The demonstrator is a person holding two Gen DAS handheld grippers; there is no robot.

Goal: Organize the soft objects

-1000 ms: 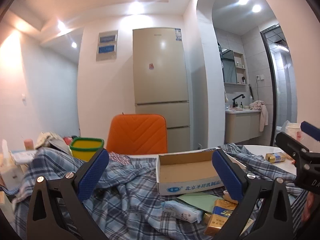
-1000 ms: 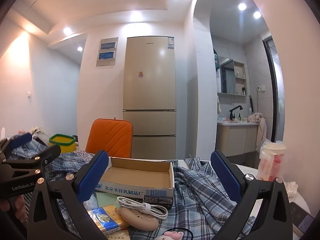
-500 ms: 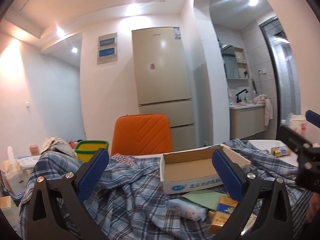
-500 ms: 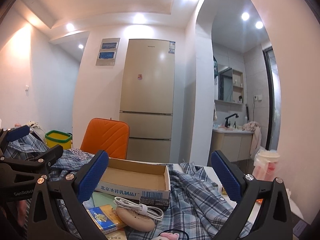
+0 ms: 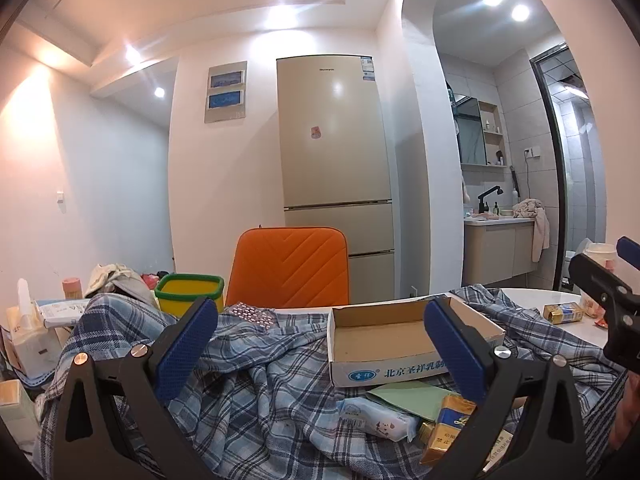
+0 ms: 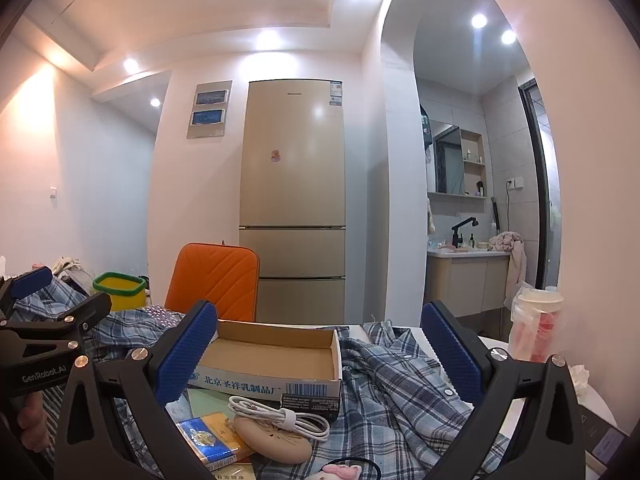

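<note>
A crumpled blue plaid shirt [image 5: 260,392] [image 6: 400,384] lies spread over the table, under and around an empty cardboard box [image 5: 384,340] [image 6: 272,360]. My left gripper [image 5: 320,344] is held open above the shirt with nothing between its blue pads. Over the box and the shirt's right part, my right gripper [image 6: 320,344] is likewise open and empty. Each gripper shows at the edge of the other's view, in a person's hand. A white tissue pack [image 5: 376,420] lies on the shirt in front of the box.
Cigarette packs [image 5: 452,428] [image 6: 212,440], a coiled white cable [image 6: 280,420], a tan oval pad [image 6: 276,440] and a green sheet [image 5: 412,396] lie in front of the box. A yellow-green bin [image 5: 190,292], orange chair [image 5: 288,268], a cup [image 6: 536,328] and a fridge [image 5: 332,160] stand beyond.
Both cameras have tilted and dropped a little, so the table contents sit slightly higher in view. Both grippers stay open and nothing was picked up.
</note>
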